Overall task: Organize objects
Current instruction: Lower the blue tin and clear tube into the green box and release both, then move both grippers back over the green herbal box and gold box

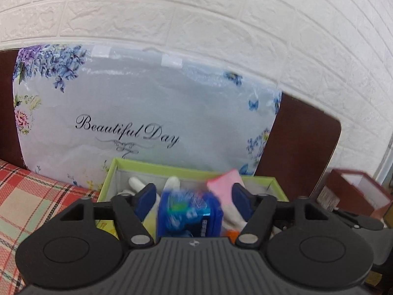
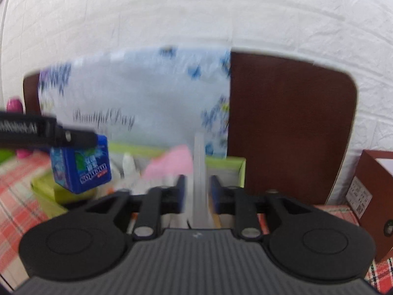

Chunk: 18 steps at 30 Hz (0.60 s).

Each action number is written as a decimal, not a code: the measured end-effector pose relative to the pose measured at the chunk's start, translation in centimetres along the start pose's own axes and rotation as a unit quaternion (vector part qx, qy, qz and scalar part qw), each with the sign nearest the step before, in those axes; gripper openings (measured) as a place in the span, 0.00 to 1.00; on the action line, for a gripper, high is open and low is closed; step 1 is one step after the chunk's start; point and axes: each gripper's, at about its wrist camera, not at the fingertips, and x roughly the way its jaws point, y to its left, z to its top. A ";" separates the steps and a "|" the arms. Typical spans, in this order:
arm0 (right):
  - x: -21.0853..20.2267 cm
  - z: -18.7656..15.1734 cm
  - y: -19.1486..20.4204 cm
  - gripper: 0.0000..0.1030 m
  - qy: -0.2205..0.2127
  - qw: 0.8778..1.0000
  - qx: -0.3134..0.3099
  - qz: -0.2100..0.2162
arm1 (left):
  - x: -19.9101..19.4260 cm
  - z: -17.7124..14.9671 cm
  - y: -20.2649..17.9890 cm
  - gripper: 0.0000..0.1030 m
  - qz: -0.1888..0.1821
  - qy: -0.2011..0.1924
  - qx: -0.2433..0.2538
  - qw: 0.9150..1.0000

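Left tool [image 1: 192, 198] grips a blue Mentos box [image 1: 189, 212] between its blue fingers [image 1: 146, 198], held above the green storage box [image 1: 110, 179] on the plaid bedcover [image 1: 29, 196]. Further right, the right tool [image 2: 196, 189] is closed narrowly around an upright translucent white tube [image 2: 199, 172], with a brown box [image 2: 373, 196] far right.

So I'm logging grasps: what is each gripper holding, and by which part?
The left gripper holds the blue Mentos box by its sides. The right gripper grips a translucent white stick around its lower length.
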 end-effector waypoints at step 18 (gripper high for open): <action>-7.3 -0.9 -0.1 0.97 -0.064 0.998 -0.005 -0.001 | -5.3 -0.8 -1.7 0.77 0.022 0.021 0.027 0.999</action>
